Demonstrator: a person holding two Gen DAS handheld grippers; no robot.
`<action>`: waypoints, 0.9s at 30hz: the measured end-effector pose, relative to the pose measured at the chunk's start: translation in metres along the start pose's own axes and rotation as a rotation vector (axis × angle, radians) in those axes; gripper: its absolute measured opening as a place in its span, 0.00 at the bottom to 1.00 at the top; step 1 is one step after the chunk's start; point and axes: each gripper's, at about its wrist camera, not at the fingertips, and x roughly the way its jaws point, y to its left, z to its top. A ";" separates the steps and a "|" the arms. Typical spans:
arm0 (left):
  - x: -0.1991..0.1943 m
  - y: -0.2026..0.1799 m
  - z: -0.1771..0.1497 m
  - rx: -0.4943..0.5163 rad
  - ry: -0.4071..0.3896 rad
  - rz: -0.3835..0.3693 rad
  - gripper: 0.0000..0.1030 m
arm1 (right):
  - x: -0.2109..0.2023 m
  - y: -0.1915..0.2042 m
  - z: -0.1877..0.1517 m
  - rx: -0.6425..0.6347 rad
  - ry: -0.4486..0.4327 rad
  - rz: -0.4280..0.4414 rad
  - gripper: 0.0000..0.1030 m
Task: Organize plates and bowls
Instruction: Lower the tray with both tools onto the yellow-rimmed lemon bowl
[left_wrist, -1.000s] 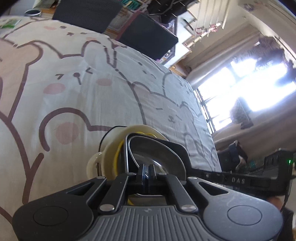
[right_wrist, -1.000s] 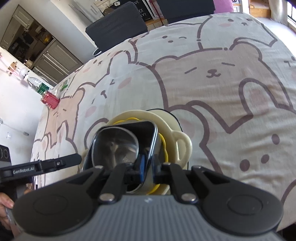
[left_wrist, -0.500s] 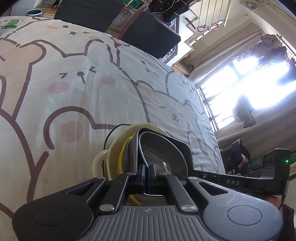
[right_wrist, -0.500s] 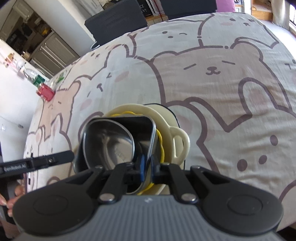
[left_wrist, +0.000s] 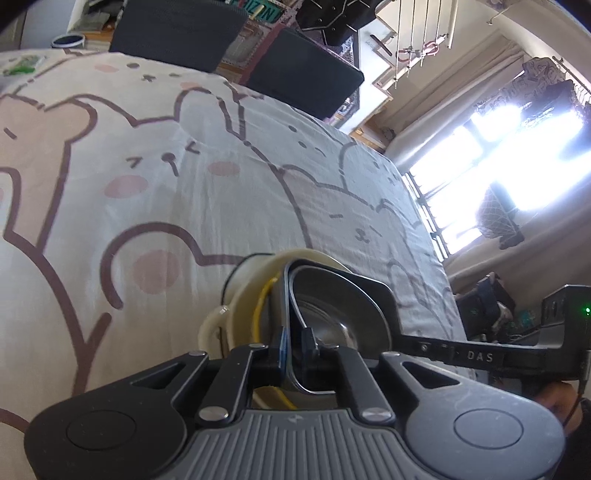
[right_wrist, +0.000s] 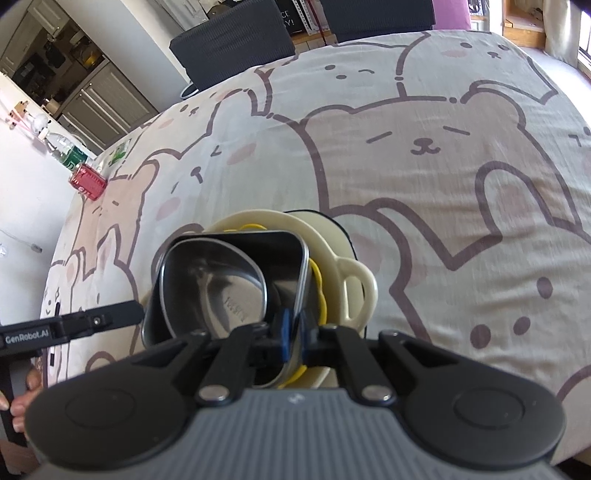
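— Over the bear-print tablecloth (right_wrist: 424, 155), what have you got?

— You've got both grippers clamped on one dish: the dark square metal bowl (right_wrist: 221, 280), sitting inside the cream handled bowl (right_wrist: 332, 254). Your right gripper (right_wrist: 293, 334) pinches the near right rim, blue pad inside, black pad outside.

— And the other side?

— Your left gripper (left_wrist: 295, 345) pinches the metal bowl's (left_wrist: 336, 306) rim too, fingers closed on the thin wall. From here the cream bowl (left_wrist: 243, 295) shows only its left flank and one loop handle.

— Anything one camera gets alone?

— Right wrist view gives you the red can (right_wrist: 88, 181) and a green-labelled bottle (right_wrist: 68, 155) far beyond the metal bowl, up left at the cloth's edge, plus a dark chair (right_wrist: 236, 37) behind. Left wrist view gives you the bright window (left_wrist: 498, 166), off to the metal bowl's right.

— What can't you make out?

— A yellow line (right_wrist: 319, 280) curls between the two bowls; what it is, I can't tell. Something dark-edged lies under the cream bowl, mostly hidden. The gripper bodies cut off both bowls' near sides.
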 end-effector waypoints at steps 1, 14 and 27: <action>0.000 0.001 0.000 -0.003 0.001 0.002 0.13 | 0.000 0.000 0.000 0.000 0.002 -0.001 0.07; 0.011 -0.003 -0.004 0.013 0.073 0.000 0.06 | 0.000 0.000 0.001 -0.004 0.000 0.000 0.07; 0.011 -0.005 -0.007 0.035 0.082 -0.004 0.07 | 0.001 -0.001 0.003 -0.006 -0.012 -0.010 0.05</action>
